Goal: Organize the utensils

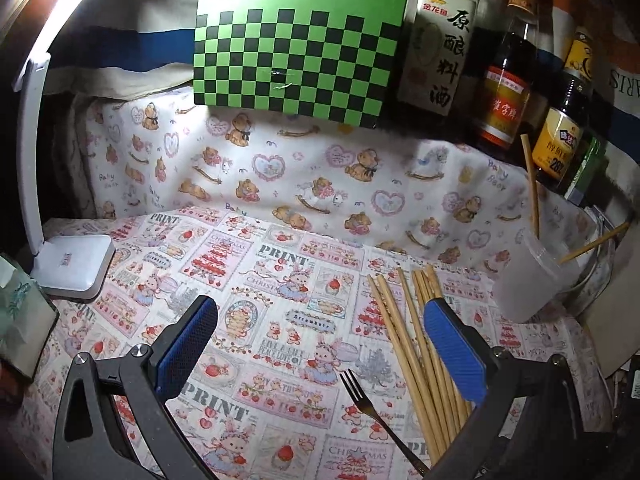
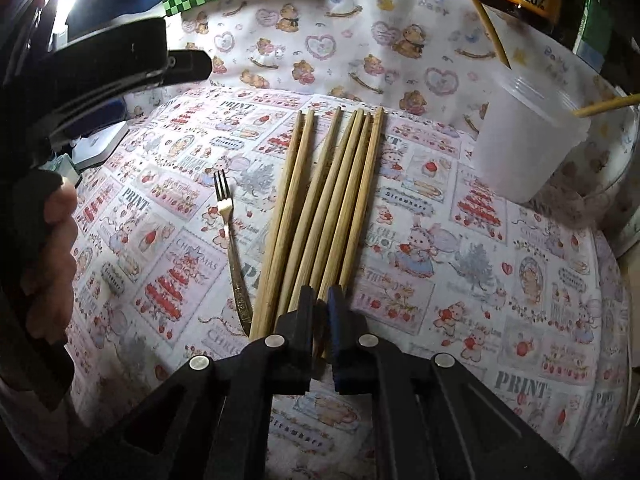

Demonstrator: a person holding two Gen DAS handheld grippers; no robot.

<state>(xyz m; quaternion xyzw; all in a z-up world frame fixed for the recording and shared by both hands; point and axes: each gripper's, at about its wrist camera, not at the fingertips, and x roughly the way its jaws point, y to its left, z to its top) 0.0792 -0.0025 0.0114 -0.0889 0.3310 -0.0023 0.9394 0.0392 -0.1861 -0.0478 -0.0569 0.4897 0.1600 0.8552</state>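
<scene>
**Right tongs pinch chopstick ends; left tongs spread wide**

Right tongs (image 2: 320, 300): jaws pressed nearly together, w/ the near end of a chopstick from the chopsticks (image 2: 324, 208) bundle caught in the narrow gap. Which stick exactly – can't tell, ends are hidden behind the pads. Tongs tilt steeply down toward the table (image 2: 520, 280), approaching the bundle from its near end.

Left tongs (image 1: 320, 344): spread wide, nothing between the pads, hovering above the cloth. Right-side pad sits over the chopsticks in its own view; contact can't be told. Pose: angled moderately down. In the right wrist view, a hand (image 2: 52, 248) grips the left tool's handle at the left edge.

Task items: six-ish chopsticks lie side by side on the patterned tablecloth, fanning slightly. Fork (image 2: 230, 240) lies just left of them, tines pointing away. Translucent plastic cup (image 2: 524, 140) stands to the right, near the bundle, w/ one chopstick already leaning inside. Bottles (image 1: 508, 80) and a green checkered board (image 1: 296, 52) stand at the back.
</scene>
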